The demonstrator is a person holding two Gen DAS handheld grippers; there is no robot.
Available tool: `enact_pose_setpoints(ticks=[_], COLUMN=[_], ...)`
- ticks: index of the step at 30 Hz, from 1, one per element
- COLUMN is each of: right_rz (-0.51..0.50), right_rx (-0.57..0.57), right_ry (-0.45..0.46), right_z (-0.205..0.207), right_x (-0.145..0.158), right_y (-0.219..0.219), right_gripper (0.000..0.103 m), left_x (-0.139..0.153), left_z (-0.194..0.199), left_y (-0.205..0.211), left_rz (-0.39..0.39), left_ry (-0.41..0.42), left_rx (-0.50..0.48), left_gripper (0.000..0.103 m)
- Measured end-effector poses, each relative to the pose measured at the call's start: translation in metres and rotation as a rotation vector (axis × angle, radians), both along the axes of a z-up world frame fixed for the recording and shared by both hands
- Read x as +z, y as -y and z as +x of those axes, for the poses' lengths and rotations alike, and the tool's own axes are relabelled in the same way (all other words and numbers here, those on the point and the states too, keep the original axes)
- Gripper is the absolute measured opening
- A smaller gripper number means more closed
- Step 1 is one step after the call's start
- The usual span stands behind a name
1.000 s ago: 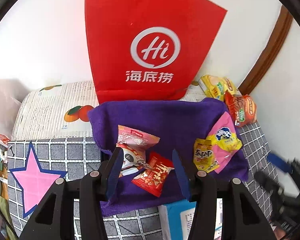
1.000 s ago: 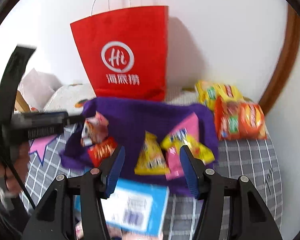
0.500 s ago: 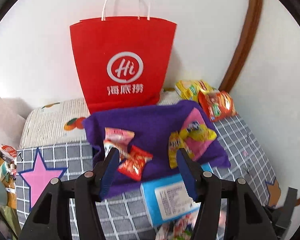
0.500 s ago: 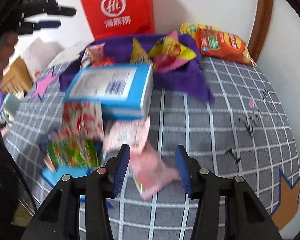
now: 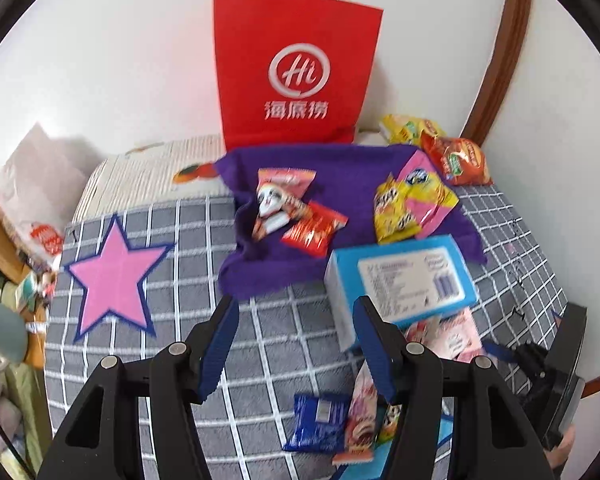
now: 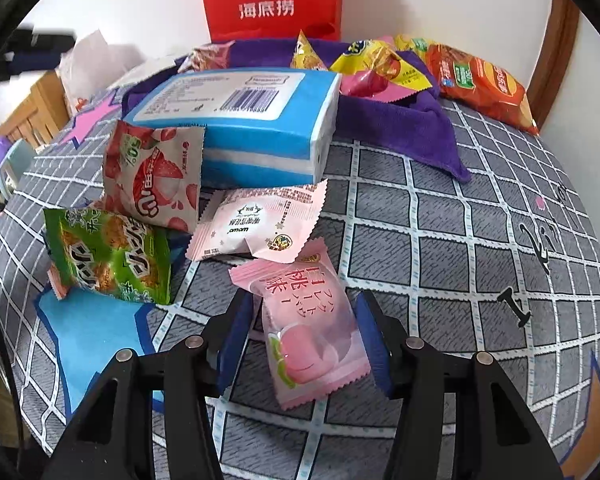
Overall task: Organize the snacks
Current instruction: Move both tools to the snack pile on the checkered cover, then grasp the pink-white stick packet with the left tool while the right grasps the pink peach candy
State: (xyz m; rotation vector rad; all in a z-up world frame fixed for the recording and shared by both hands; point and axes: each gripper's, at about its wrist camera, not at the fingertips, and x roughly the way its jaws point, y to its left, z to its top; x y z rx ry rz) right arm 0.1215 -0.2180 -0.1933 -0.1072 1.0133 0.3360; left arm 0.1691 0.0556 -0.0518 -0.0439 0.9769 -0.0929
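My right gripper is open, low over the grey checked cover, with a pink peach snack packet lying between its fingers. Beyond it lie a pale pink packet, a strawberry packet and a green cracker packet. A blue box sits behind them. My left gripper is open and empty, held above the cover. In the left wrist view a purple cloth holds a panda packet, a red packet and yellow packets.
A red paper bag stands against the wall behind the cloth. Orange and yellow chip bags lie at the back right. A pink star patch marks the cover at left. A dark blue packet lies near the front.
My left gripper pulled back and up from the purple cloth, so more of the cover shows. My right gripper swung down low over the pink peach packet.
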Motion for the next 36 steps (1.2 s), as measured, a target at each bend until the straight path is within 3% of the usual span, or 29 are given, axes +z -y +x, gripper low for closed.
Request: enact_pose_setpoints(ticks=[9, 12, 18, 22, 26, 28, 33, 36], right_rz=[0.02, 0.046, 0.002, 0.035, 0.029, 0.032, 0.029, 0.013], right_rx=[-0.201, -0.217, -0.235, -0.245, -0.243, -0.242, -0.24, -0.239], right_ry=[0.02, 0.037, 0.096, 0.093, 0.094, 0.094, 0.094, 0.097], right_z=[-0.001, -0.005, -0.014, -0.012, -0.011, -0.01, -0.011, -0.011], right_x=[-0.003, -0.003, -0.005, -0.005, -0.006, -0.006, -0.006, -0.006], right_y=[0.039, 0.045, 0.039, 0.044, 0.043, 0.043, 0.042, 0.039], right_gripper=[0.04, 0.04, 0.04, 0.041, 0.042, 0.042, 0.043, 0.043], left_x=[-0.037, -0.05, -0.076, -0.093, -0.104, -0.108, -0.113, -0.112], left_z=[-0.027, -0.031, -0.039, -0.038, -0.033, -0.032, -0.032, -0.034], left_y=[0.018, 0.031, 0.047, 0.054, 0.056, 0.059, 0.068, 0.07], left_rz=[-0.039, -0.037, -0.037, 0.023, -0.018, 0.003, 0.03, 0.032], left_ry=[-0.049, -0.065, -0.117, -0.136, -0.176, -0.168, -0.17, -0.148], left_rx=[-0.056, -0.091, -0.147, -0.169, -0.193, -0.195, -0.22, -0.228], left_gripper=[0.057, 0.057, 0.057, 0.055, 0.051, 0.047, 0.022, 0.019])
